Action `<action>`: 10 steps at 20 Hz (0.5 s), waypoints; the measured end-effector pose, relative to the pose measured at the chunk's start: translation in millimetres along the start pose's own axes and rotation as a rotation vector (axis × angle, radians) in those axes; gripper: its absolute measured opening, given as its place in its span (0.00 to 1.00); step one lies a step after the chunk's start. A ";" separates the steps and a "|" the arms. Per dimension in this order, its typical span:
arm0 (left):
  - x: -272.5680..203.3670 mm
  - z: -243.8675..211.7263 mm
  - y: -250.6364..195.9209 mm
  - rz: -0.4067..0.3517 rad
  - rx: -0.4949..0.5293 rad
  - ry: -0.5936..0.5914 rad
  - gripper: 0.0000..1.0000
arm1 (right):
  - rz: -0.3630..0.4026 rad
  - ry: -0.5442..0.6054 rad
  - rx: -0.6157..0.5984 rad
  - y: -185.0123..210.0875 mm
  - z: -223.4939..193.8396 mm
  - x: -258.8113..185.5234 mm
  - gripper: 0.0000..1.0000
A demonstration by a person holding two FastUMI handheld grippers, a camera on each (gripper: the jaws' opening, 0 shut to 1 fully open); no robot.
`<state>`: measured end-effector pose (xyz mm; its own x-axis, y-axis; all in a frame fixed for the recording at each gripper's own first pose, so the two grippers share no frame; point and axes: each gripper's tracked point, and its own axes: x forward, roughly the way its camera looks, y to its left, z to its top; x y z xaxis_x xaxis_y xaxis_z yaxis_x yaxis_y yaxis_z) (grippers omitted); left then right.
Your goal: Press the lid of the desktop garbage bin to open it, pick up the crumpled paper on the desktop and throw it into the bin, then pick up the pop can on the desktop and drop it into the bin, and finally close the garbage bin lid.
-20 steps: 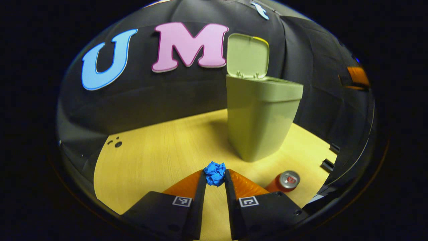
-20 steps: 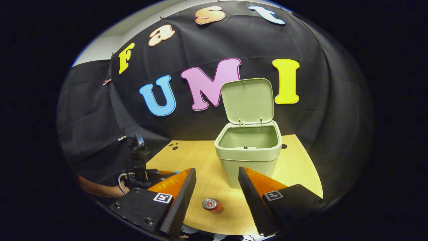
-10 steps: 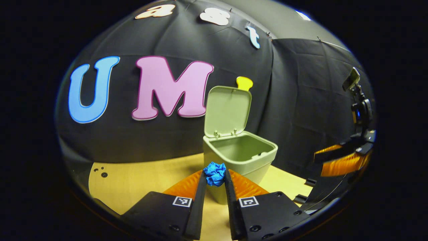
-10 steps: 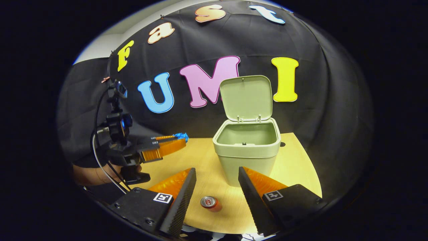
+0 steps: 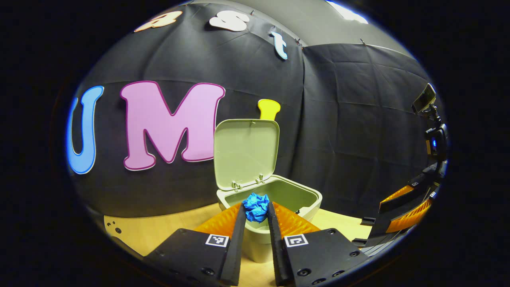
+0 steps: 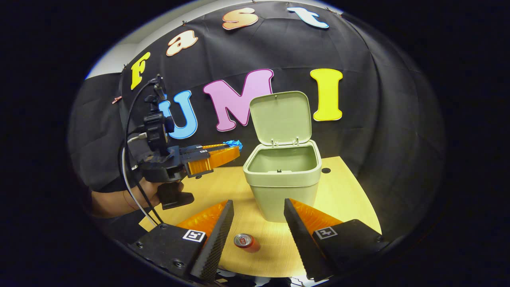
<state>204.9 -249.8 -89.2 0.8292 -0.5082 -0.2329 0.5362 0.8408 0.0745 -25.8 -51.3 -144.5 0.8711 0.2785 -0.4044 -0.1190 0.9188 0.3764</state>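
A pale green bin [image 6: 282,187] stands on the wooden table with its lid [image 6: 280,117] swung up at the back. My left gripper [image 5: 256,213] is shut on a blue crumpled paper [image 5: 255,207], held in the air just before the near rim of the bin [image 5: 295,197]. In the right gripper view the left gripper [image 6: 233,146] hangs left of the bin at rim height, the blue paper [image 6: 233,143] at its tip. My right gripper [image 6: 255,211] is open and low at the table's front. A red pop can [image 6: 246,242] lies on its side between its fingers' line of sight.
The wooden table [image 6: 346,199] has small holes near the back [image 6: 326,170]. A hand [image 6: 153,193] grips the left gripper's handle, with cables hanging from it. The right gripper [image 5: 406,207] is at the far right of the left gripper view.
My left gripper has risen from the table and moved toward the bin with the blue paper in it. The right gripper has stayed nearly still.
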 end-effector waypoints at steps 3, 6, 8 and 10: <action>23.7 -5.5 1.6 -0.008 -0.006 0.021 0.37 | -0.023 -0.007 0.001 -5.6 2.5 -1.3 0.84; 33.0 -11.4 0.7 -0.021 -0.009 0.037 0.37 | -0.039 -0.013 0.007 -10.1 3.9 -1.0 0.84; 43.3 -13.9 -0.4 -0.029 -0.006 0.046 0.37 | -0.051 -0.014 0.005 -14.0 3.4 -0.9 0.84; 48.4 -17.8 -2.6 -0.039 -0.004 0.056 0.38 | -0.059 -0.016 0.008 -16.6 4.8 -0.9 0.84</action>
<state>240.8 -273.3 -118.0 0.7978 -0.5291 -0.2891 0.5669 0.8215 0.0609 -22.3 -68.2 -146.4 0.8842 0.2193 -0.4125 -0.0635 0.9312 0.3591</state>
